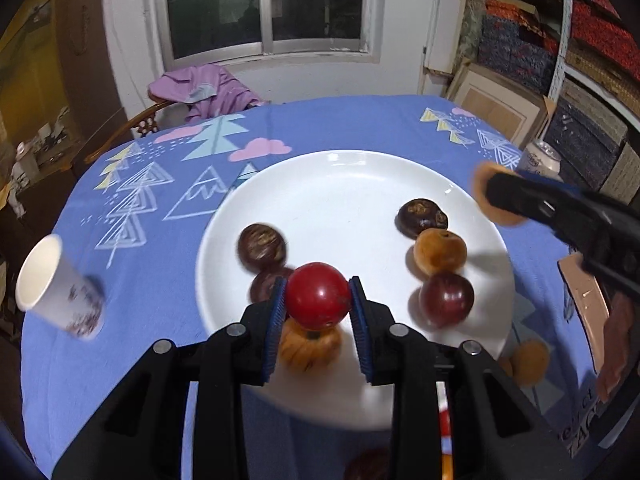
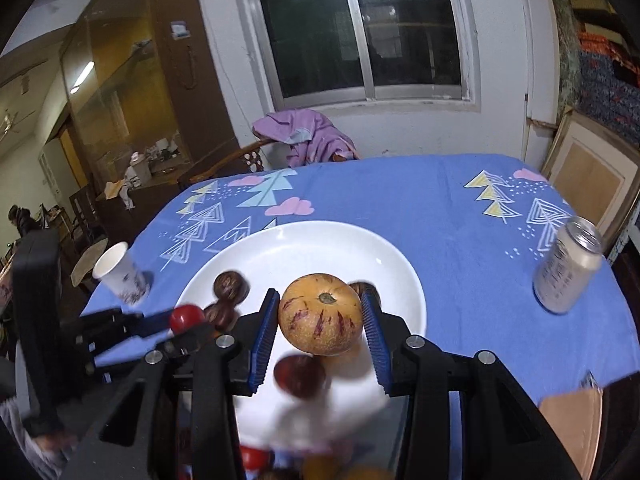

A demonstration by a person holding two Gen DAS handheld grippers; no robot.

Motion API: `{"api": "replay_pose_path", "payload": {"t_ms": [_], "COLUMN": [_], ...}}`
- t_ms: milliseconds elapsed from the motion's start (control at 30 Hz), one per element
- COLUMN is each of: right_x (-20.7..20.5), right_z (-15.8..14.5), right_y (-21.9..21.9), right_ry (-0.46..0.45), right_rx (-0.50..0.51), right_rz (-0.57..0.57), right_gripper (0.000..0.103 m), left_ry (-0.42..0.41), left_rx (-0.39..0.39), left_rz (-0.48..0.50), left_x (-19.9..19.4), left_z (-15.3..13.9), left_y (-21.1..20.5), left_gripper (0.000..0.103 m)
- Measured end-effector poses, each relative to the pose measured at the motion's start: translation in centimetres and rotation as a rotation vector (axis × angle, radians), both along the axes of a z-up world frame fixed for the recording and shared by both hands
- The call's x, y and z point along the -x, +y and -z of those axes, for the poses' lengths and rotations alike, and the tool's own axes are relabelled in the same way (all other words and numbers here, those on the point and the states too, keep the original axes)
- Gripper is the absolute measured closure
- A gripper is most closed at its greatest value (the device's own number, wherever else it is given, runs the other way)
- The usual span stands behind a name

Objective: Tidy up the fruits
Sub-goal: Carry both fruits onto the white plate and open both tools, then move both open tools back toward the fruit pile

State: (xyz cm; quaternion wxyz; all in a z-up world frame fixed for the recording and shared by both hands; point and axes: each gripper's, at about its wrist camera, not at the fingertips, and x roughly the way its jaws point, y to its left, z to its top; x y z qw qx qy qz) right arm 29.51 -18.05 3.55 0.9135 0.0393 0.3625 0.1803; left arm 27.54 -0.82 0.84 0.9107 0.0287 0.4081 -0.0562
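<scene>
Clamped between the blue pads of the left gripper (image 1: 318, 300) is a red round fruit (image 1: 317, 295), held above the near part of the white plate (image 1: 340, 176); in the right wrist view the right gripper (image 2: 320, 316) likewise pinches a tan fruit with purple streaks (image 2: 320, 314) over the plate's near half. Both fruits are off the surface, so the step in hand looks like carrying a pair to the plate, which sits on the blue patterned tablecloth (image 1: 360, 124). The next move calls for lowering each fruit onto bare white, clear of those already lying there, and only then letting the jaws part so nothing rolls. Counted from the left wrist view, the plate holds six: three dark brown, two orange-tan, one dark red (image 1: 446, 298). Another tan fruit (image 1: 528, 362) lies just off the rim, and a few more seem to sit at the bottom edge, too blurred to count. One paper cup (image 1: 56, 286) and one can (image 2: 568, 266) stand apart.
</scene>
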Motion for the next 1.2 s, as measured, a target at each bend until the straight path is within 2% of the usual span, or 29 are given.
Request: {"api": "replay_pose_path", "payload": {"t_ms": [200, 267, 333, 400, 467, 533, 567, 667, 833, 933, 1000, 1067, 1100, 1200], "right_x": [-6.7, -7.8, -8.0, -7.6, -6.8, -5.3, -4.6, -1.3, 6.9, 11.8, 14.0, 15.3, 15.6, 15.6], "right_z": [2.9, 4.1, 4.6, 4.4, 3.5, 2.1, 1.5, 0.0, 0.1, 1.5, 2.5, 3.1, 3.3, 3.3], "right_y": [3.3, 4.0, 3.6, 2.6, 1.4, 0.1, -0.5, -2.8, -6.5, -8.6, -9.6, -10.4, -10.8, -11.3], "right_ry": [0.138, 0.17, 0.196, 0.2, 0.17, 0.137, 0.128, 0.089, 0.006, -0.059, -0.08, -0.081, -0.068, -0.049], "right_rx": [0.075, 0.1, 0.065, 0.006, -0.035, -0.065, -0.082, -0.139, -0.213, -0.235, -0.199, -0.173, -0.184, -0.24], "right_rz": [-0.02, -0.018, 0.002, 0.035, 0.051, 0.06, 0.061, 0.072, 0.077, 0.075, 0.098, 0.117, 0.124, 0.121], "right_gripper": [0.061, 0.06, 0.06, 0.059, 0.059, 0.058, 0.054, 0.049, 0.035, 0.027, 0.021, 0.019, 0.016, 0.015], "left_ry": [0.061, 0.076, 0.064, 0.044, 0.019, -0.002, -0.015, -0.044, -0.075, -0.095, -0.102, -0.105, -0.103, -0.113], "left_rx": [0.017, 0.027, 0.023, 0.026, 0.033, 0.051, 0.065, 0.118, 0.148, 0.129, 0.109, 0.09, 0.072, 0.013], "left_rz": [0.039, 0.053, 0.056, 0.045, 0.03, 0.013, -0.002, -0.049, -0.097, -0.127, -0.141, -0.15, -0.147, -0.122], "left_x": [-3.2, -3.6, -3.3, -2.8, -2.0, -1.0, -0.1, 2.9, 9.4, 12.7, 14.7, 16.5, 17.1, 18.0], "left_z": [2.1, 2.8, 2.8, 2.4, 1.6, 0.7, 0.2, -1.1, -1.0, -0.1, 0.7, 1.5, 1.9, 2.5], "left_y": [-1.1, -1.1, -1.1, -1.0, -0.6, 0.1, 0.6, 2.4, 4.4, 4.8, 5.1, 5.0, 4.8, 3.9], "left_gripper": [0.072, 0.061, 0.047, 0.039, 0.039, 0.038, 0.038, 0.03, 0.03, 0.029, 0.029, 0.026, 0.024, 0.019]}}
